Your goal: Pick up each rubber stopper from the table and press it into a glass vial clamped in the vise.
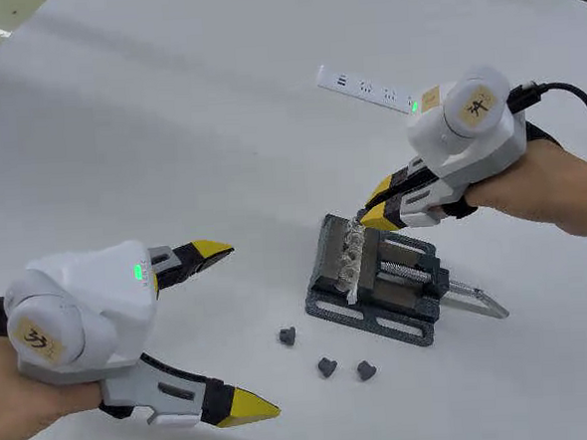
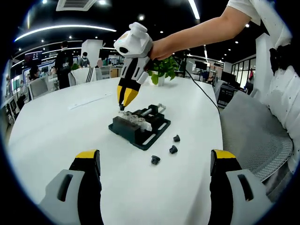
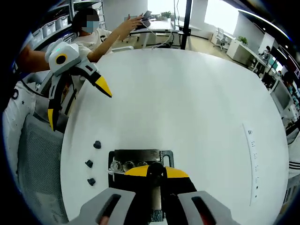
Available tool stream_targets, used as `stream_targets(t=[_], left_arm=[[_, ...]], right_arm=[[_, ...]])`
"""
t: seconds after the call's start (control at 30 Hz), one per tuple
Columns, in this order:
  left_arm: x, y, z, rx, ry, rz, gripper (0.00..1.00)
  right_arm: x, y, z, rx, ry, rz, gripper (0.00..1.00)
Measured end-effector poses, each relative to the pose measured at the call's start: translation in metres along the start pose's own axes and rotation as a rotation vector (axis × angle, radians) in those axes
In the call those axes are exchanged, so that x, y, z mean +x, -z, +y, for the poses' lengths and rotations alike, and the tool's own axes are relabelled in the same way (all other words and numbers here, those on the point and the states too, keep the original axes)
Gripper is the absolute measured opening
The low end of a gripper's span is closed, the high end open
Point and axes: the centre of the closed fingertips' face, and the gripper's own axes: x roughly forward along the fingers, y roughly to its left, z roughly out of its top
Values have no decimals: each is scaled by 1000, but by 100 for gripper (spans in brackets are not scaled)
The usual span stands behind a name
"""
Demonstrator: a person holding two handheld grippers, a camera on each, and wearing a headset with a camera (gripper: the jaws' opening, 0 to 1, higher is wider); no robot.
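A dark metal vise (image 1: 418,297) (image 2: 149,132) (image 3: 140,154) on the white table clamps a row of glass vials (image 1: 353,252) (image 2: 131,117) (image 3: 122,165). My right gripper (image 1: 371,215) (image 2: 125,100) (image 3: 156,171) hangs just over the far end of the row, shut on a dark rubber stopper (image 3: 156,168). Three grey stoppers lie loose in front of the vise (image 1: 287,335) (image 1: 326,366) (image 1: 366,370), also seen in the left gripper view (image 2: 173,149) and the right gripper view (image 3: 88,163). My left gripper (image 1: 234,328) (image 2: 154,155) (image 3: 77,105) is held wide open near the table's front edge, with nothing between its jaws.
A white power strip (image 1: 366,88) (image 3: 253,159) lies behind the vise. The vise's screw handle (image 1: 475,304) sticks out to the right. A black cable (image 1: 577,98) trails from the right gripper. A grey mesh chair (image 2: 255,136) stands at the table's edge.
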Motion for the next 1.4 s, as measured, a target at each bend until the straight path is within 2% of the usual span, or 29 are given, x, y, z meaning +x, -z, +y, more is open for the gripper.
stream_targets(t=[0.7, 1.13, 1.4], left_arm=[[-1, 2, 2, -16, -5, -9, 97], [-2, 1, 3, -24, -10, -15, 97], [-2, 1, 6, -29, -15, -19, 97]], right_arm=[[4, 2, 1, 6, -9, 12, 6], [5, 0, -1, 0, -9, 56, 5], [7, 0, 0, -7, -6, 101, 5]])
